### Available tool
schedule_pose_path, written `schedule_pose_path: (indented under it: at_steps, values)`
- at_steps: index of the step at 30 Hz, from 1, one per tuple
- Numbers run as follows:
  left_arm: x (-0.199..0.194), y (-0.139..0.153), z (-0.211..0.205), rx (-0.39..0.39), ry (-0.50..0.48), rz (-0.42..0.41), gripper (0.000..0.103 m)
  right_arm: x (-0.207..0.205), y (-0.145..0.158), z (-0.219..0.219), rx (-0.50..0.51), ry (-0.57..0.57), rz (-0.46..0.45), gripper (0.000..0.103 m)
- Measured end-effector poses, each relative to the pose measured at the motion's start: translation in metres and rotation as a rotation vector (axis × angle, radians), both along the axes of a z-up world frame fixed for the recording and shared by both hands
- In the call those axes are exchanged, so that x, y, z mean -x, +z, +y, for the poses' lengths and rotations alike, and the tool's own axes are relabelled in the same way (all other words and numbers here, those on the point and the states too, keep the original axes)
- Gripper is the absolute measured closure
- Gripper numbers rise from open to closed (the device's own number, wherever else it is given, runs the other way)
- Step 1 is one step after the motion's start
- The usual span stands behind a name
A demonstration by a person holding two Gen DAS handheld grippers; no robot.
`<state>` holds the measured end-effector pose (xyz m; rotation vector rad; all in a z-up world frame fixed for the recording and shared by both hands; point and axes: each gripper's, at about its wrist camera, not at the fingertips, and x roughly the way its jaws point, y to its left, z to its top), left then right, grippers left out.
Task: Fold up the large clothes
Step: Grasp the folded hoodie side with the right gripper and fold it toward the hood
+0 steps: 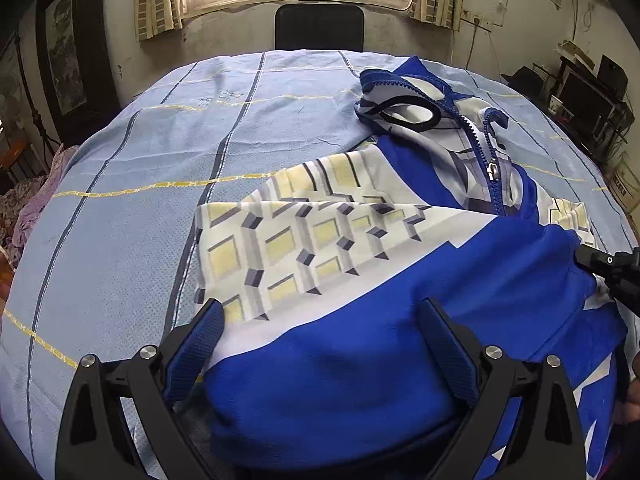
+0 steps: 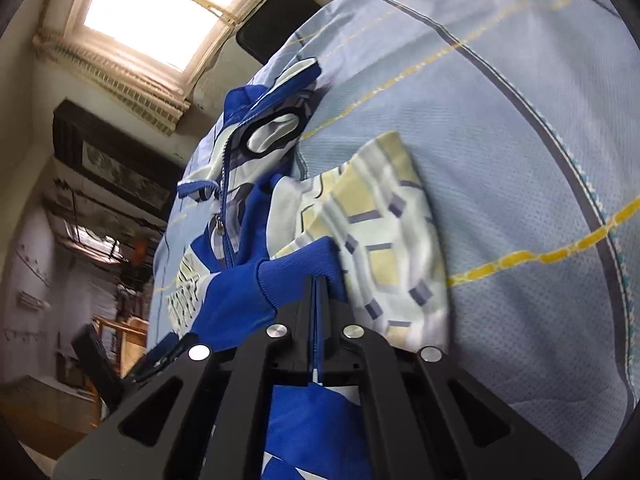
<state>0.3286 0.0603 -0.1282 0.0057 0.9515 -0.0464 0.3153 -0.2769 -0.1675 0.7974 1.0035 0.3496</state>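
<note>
Jacket (image 1: pixel 360 360) lies on the sheet (image 1: pixel 120 200), zip side up, patterned sleeve (image 1: pixel 288 236) crossed over the chest. Right gripper (image 2: pixel 320 292) jaws pinched on the blue cuff (image 2: pixel 296 272), likely carrying the second sleeve across. Left gripper (image 1: pixel 320 344) jaws spread wide over the hem, gripping nothing, probably ready to pin or lift it.

Left wrist view: jaws wide apart over the jacket.
I see my left gripper (image 1: pixel 320 344) straddling the blue jacket (image 1: pixel 360 360) on the light-blue striped sheet (image 1: pixel 140 160). Patterned sleeve (image 1: pixel 288 232) folded across, zipper (image 1: pixel 493 168) part open. Right gripper (image 1: pixel 608 268) at right edge, state unreadable here.
</note>
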Motion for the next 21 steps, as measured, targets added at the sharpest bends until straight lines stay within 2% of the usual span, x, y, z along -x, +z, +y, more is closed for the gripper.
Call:
schedule_pose_path:
  at_steps: [3, 5, 7, 9, 12, 16, 19, 21]
  values:
    - [0.005, 0.008, 0.009, -0.018, 0.052, -0.014, 0.004, 0.005, 0.004, -0.007, 0.036, -0.062, 0.004, 0.101]
    - [0.013, 0.02, 0.021, -0.012, 0.107, -0.052, 0.005, 0.012, 0.013, -0.013, 0.145, -0.138, -0.011, 0.099]
    - [0.023, 0.037, 0.031, 0.007, 0.142, -0.111, 0.005, 0.015, 0.025, -0.016, 0.149, -0.161, -0.051, 0.088]
    - [0.031, 0.044, 0.036, 0.052, 0.144, -0.141, 0.005, 0.018, 0.039, -0.013, 0.121, -0.151, -0.105, 0.072]
    - [0.029, 0.035, 0.025, 0.085, 0.107, -0.1, 0.005, 0.011, 0.059, 0.0, 0.073, -0.11, -0.149, 0.056]
    - [0.025, 0.014, -0.006, -0.031, 0.045, -0.061, 0.005, -0.021, 0.082, 0.027, 0.146, -0.082, -0.139, 0.055]
    - [0.024, -0.001, -0.024, -0.13, 0.024, -0.03, 0.004, -0.051, 0.088, 0.043, 0.208, -0.076, -0.126, 0.048]
    - [0.024, -0.001, -0.026, -0.143, 0.021, -0.037, 0.004, -0.07, 0.086, 0.052, 0.232, -0.072, -0.109, 0.046]
